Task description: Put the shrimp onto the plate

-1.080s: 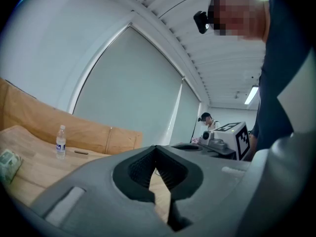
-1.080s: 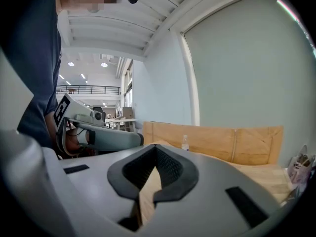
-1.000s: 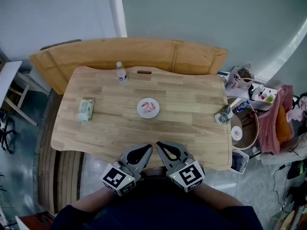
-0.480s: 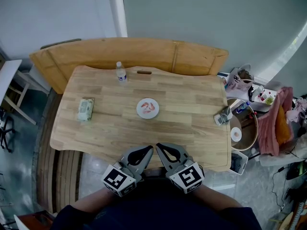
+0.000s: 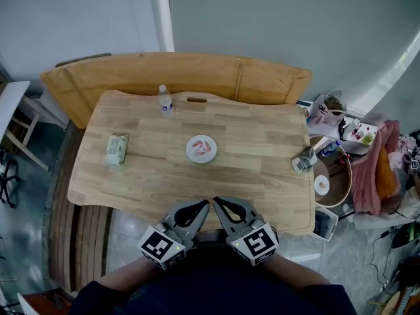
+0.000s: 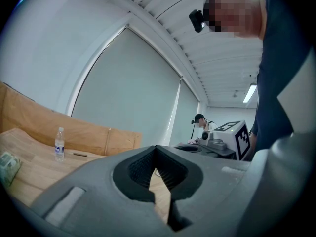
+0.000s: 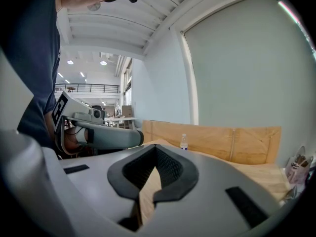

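A small white plate sits in the middle of the wooden table, with pink shrimp lying on it. Both grippers hang side by side at the table's near edge, well short of the plate. My left gripper is shut with nothing in it, its jaws meeting at the tip. My right gripper is likewise shut and empty. In the gripper views the plate is hidden behind the jaws.
A water bottle stands at the table's far edge beside a small dark item. A green packet lies at the left, a grey device at the right edge. A wooden bench back runs behind; clutter and a round basket stand to the right.
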